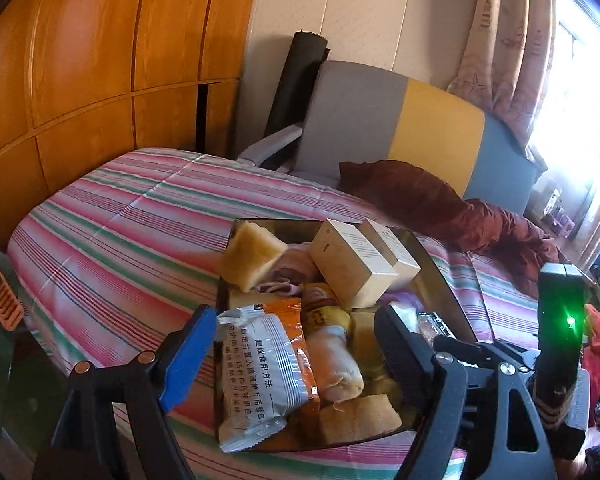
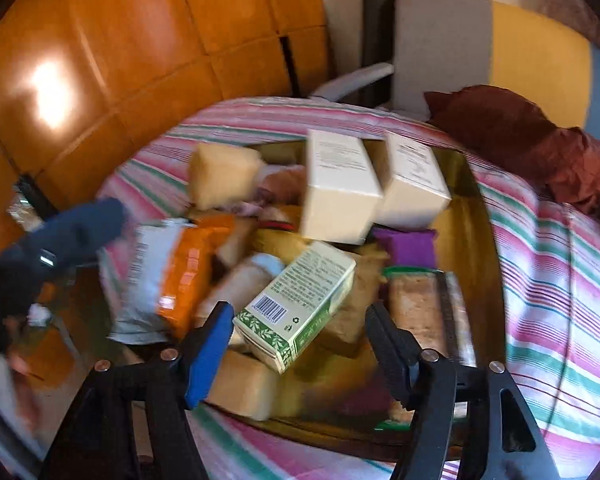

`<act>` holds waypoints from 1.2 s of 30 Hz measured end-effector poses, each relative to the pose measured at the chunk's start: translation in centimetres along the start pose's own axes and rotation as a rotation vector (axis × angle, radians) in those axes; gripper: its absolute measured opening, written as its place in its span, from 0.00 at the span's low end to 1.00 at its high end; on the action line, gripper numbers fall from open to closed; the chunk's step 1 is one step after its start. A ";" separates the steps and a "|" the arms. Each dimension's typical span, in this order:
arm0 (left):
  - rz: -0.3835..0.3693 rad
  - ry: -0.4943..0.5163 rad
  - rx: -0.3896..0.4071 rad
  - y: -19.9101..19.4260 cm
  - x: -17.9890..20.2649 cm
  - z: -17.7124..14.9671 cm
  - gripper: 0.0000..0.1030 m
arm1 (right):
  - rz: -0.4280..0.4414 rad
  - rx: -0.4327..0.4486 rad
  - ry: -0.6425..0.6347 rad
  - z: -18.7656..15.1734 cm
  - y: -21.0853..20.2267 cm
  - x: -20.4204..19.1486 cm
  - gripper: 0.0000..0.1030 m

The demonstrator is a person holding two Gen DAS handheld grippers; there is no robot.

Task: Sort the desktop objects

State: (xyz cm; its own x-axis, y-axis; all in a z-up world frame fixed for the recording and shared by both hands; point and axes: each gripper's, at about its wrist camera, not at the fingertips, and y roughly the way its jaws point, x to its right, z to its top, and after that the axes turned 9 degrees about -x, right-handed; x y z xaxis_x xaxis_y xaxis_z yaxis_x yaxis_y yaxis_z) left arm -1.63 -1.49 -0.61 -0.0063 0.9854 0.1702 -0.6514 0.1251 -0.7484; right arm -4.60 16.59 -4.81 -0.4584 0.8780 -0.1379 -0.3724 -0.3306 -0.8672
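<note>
Both tongs, left tongs (image 1: 296,350) and right tongs (image 2: 300,344), gape wide, empty, above the tray (image 2: 476,216); next grab: green box (image 2: 300,300) at 12 o'clock.

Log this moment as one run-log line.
left gripper: open, over snack packet | right gripper: open, over green box | tray: full

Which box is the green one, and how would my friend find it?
Look at the striped bed, then the tray piled with snacks. The green box lies tilted near the front, by the right claw. Only it has leaf patterns and a barcode; the boxes behind are plain cream.
</note>
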 end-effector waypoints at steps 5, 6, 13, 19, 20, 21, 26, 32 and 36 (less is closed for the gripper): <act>0.010 0.008 0.001 -0.3 1.1 0.1 0.80 | -0.018 0.010 0.084 -1.1 -1.4 2.8 0.66; 0.021 0.011 0.002 -0.4 1.4 0.2 0.80 | -0.015 0.018 0.093 -1.2 -1.7 3.1 0.66; 0.103 0.019 0.005 -1.2 3.0 0.4 0.80 | -0.006 0.061 0.129 -2.4 -3.8 3.6 0.74; 0.155 0.019 -0.008 -1.6 3.6 0.0 0.78 | -0.022 0.087 0.099 -3.2 -4.8 2.3 0.77; 0.161 0.023 0.002 -1.7 3.7 0.0 0.78 | -0.026 0.092 0.094 -3.4 -5.0 2.1 0.78; 0.176 0.029 0.010 -1.8 3.9 -0.2 0.78 | -0.029 0.095 0.088 -3.5 -5.1 2.0 0.78; 0.177 0.048 0.005 -2.1 4.6 -0.5 0.78 | -0.038 0.103 0.070 -4.5 -5.6 1.4 0.79; 0.167 0.052 -0.001 -2.3 4.9 -0.7 0.78 | -0.067 0.111 0.054 -5.2 -6.0 1.0 0.80; 0.169 0.066 0.013 -2.5 5.1 -0.8 0.75 | -0.080 0.113 0.060 -5.7 -6.2 1.1 0.81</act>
State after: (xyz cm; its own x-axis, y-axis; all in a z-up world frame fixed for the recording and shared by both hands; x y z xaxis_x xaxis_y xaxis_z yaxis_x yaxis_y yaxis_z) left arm 0.58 3.36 1.58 -0.0668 0.9978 0.0002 -0.6550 -0.0437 -0.7543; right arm 1.78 21.55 -2.29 -0.3754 0.9213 -0.1016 -0.4959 -0.2923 -0.8177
